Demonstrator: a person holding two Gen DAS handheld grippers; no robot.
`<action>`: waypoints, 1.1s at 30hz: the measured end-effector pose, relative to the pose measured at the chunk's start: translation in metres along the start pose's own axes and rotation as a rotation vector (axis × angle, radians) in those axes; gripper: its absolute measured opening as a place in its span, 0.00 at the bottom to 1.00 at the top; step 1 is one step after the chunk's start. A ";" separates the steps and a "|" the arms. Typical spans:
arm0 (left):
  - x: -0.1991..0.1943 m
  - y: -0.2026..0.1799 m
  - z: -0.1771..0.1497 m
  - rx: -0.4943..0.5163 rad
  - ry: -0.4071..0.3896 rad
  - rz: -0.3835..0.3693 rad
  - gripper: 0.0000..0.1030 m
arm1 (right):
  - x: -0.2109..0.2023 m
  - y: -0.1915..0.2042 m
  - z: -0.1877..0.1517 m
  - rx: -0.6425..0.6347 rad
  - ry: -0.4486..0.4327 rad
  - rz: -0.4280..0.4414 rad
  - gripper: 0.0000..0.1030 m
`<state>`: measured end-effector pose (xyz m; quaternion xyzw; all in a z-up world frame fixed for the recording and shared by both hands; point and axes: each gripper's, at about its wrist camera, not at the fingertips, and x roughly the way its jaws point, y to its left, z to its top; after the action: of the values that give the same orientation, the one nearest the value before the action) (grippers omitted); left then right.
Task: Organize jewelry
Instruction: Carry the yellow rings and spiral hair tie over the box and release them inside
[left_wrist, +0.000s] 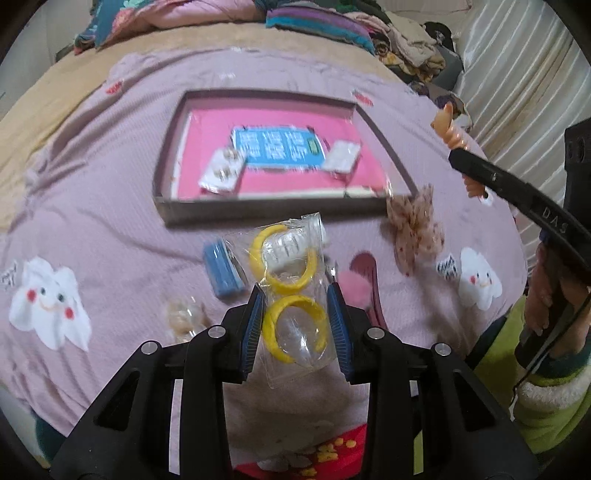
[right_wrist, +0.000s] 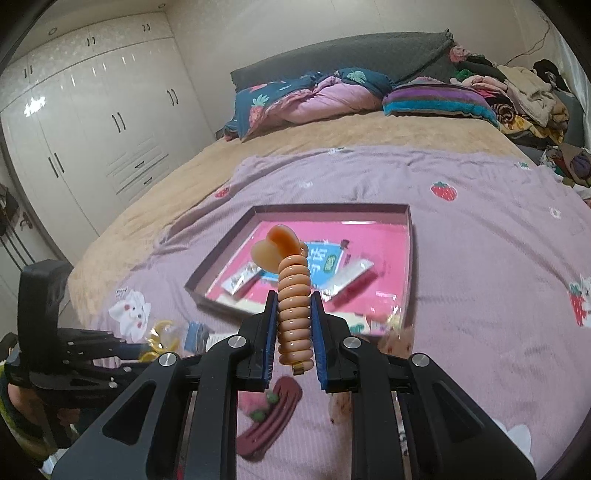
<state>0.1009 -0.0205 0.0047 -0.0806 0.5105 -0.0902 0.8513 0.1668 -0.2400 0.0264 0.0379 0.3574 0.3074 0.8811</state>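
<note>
A: What is the left hand-held gripper (left_wrist: 295, 317) doing?

B: Low in the middle of the left wrist view, its blue pads pinch a clear packet of yellow hoops (left_wrist: 291, 295). One hoop sits between the pads and the other shows just above them. The packet is lifted clear of the pink blanket (left_wrist: 110, 229) on the bed.

A: And the right hand-held gripper (right_wrist: 293, 325)?

B: It is closed on a peach coiled hair tie (right_wrist: 293, 306), which stands upright between the pads at the centre of its own view. The same tie shows at the upper right edge of the left view.

A: Where is the box?

B: The shallow tray (left_wrist: 177, 155) with the pink floor lies on the blanket in the upper middle of the left view. Two small packets and a blue card lie inside.

A: What else is on the blanket?

B: A blue card (left_wrist: 221, 269) lies left of the packet, a floral scrunchie (left_wrist: 417, 229) to the right, and a maroon clip (right_wrist: 269, 417) with a pink pompom below it.
</note>
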 end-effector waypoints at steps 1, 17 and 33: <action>-0.001 0.001 0.004 -0.001 -0.007 0.004 0.25 | 0.001 0.000 0.003 -0.002 -0.003 0.000 0.16; 0.004 0.008 0.080 0.012 -0.107 0.011 0.25 | 0.007 -0.014 0.042 0.024 -0.054 -0.037 0.16; 0.054 -0.002 0.123 0.030 -0.084 -0.019 0.25 | 0.034 -0.050 0.047 0.079 -0.028 -0.093 0.16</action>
<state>0.2340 -0.0293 0.0164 -0.0764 0.4720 -0.1022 0.8723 0.2420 -0.2536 0.0265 0.0603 0.3582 0.2515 0.8971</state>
